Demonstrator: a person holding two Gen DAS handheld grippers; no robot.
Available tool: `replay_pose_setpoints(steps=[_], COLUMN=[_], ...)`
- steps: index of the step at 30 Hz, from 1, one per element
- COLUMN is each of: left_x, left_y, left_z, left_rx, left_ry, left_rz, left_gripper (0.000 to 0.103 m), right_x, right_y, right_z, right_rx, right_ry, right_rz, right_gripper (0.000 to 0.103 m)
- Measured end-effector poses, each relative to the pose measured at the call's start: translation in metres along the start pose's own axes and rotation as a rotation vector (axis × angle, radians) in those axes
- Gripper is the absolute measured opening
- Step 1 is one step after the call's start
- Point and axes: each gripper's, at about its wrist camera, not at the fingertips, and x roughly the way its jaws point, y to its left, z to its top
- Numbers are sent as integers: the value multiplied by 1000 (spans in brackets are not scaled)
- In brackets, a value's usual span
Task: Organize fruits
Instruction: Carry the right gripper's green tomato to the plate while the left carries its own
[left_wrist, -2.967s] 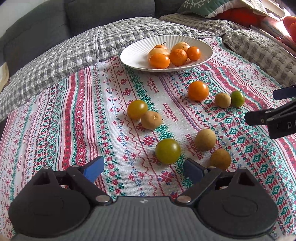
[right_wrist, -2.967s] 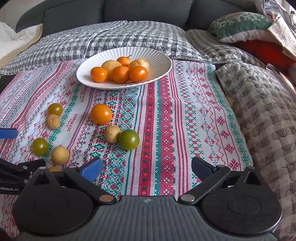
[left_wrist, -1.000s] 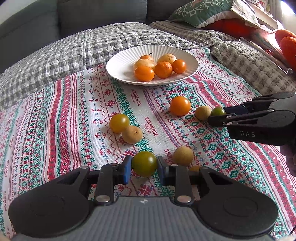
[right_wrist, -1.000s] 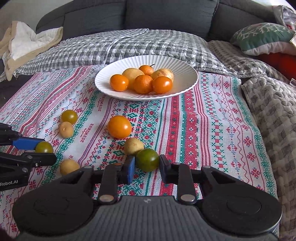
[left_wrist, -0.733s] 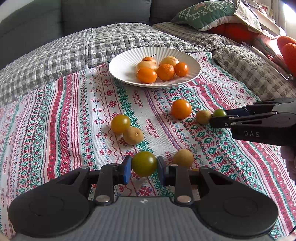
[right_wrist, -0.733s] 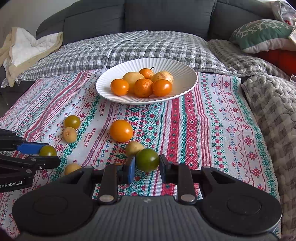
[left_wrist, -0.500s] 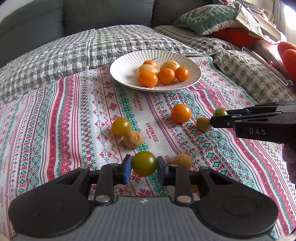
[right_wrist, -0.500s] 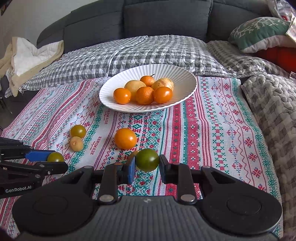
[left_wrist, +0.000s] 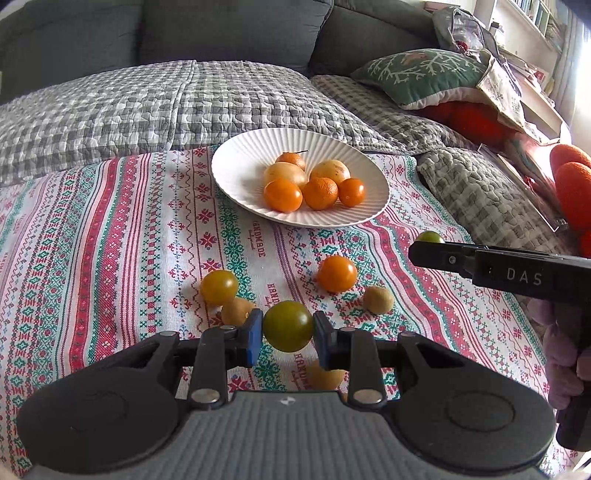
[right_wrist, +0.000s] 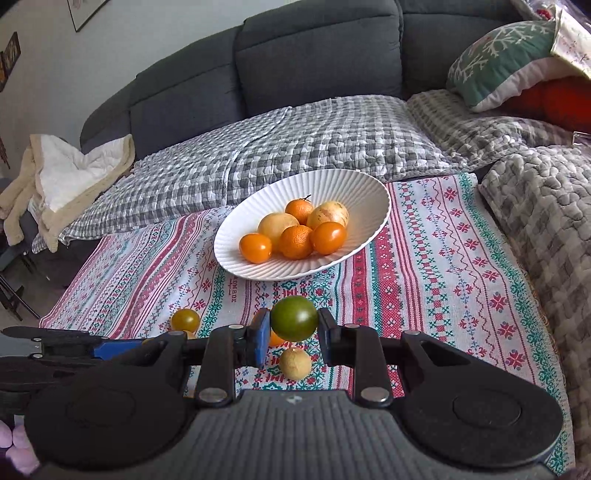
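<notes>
Above patterned cloth (left_wrist: 110, 240), each hand-held gripper (left_wrist: 288, 332) (right_wrist: 293, 328) clamps one green tomato (left_wrist: 288, 325) (right_wrist: 294, 318), six fruits on plate (left_wrist: 236, 170)

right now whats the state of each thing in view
left tongs: shut on a green tomato, lifted
right tongs: shut on another green tomato, lifted
white plate: holds six fruits
orange tomato: loose on the cloth
yellow-green tomato: loose on the cloth

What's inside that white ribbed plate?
The white plate holds six fruits bunched together: two orange tomatoes, two mandarins and two pale yellow fruits. Anything beneath the pile is covered.
</notes>
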Motion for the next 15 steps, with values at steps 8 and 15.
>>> replay_pose_setpoints(steps=[8,15], left_x=[16,36], left_y=[16,38], left_z=[29,68], left_rx=[-44,-79], left_ry=[-30,-69], left_rz=[15,16], left_gripper=[17,17], right_x=[16,46], right_y=[-13,-27], right_z=[22,54], right_rx=[43,75], right_ry=[-13,-29], right_rz=[-10,-12], right_gripper=[24,24])
